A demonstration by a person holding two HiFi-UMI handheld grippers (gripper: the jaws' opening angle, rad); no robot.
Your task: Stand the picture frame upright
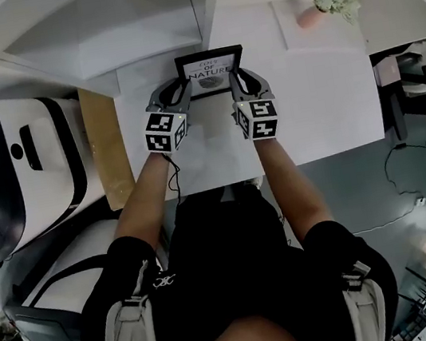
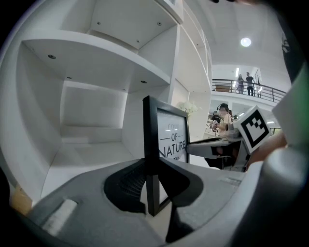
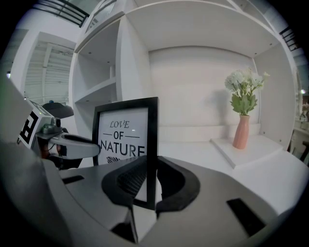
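Here the black picture frame (image 1: 210,71) stands on edge near the back of the white bench (image 1: 322,99), held between both tools with its printed face, reading "LOVE OF NATURE", turned toward the person. The left hand-held gripper (image 2: 153,190) is clamped on the frame's left side bar, with one dark pad against the front and the other against the back, and the bar runs straight up between them. The right hand-held gripper (image 3: 150,183) is clamped the same way on the right side bar. In both gripper views the frame looks upright. Its lower edge sits close to the bench top, though contact with the surface cannot be made out. Each gripper view shows the other tool reaching in across the lower part of the print. A pink vase (image 3: 240,132) of pale flowers stands well apart to the right on a low raised step, and the white shelving unit (image 2: 96,53) rises behind the frame.
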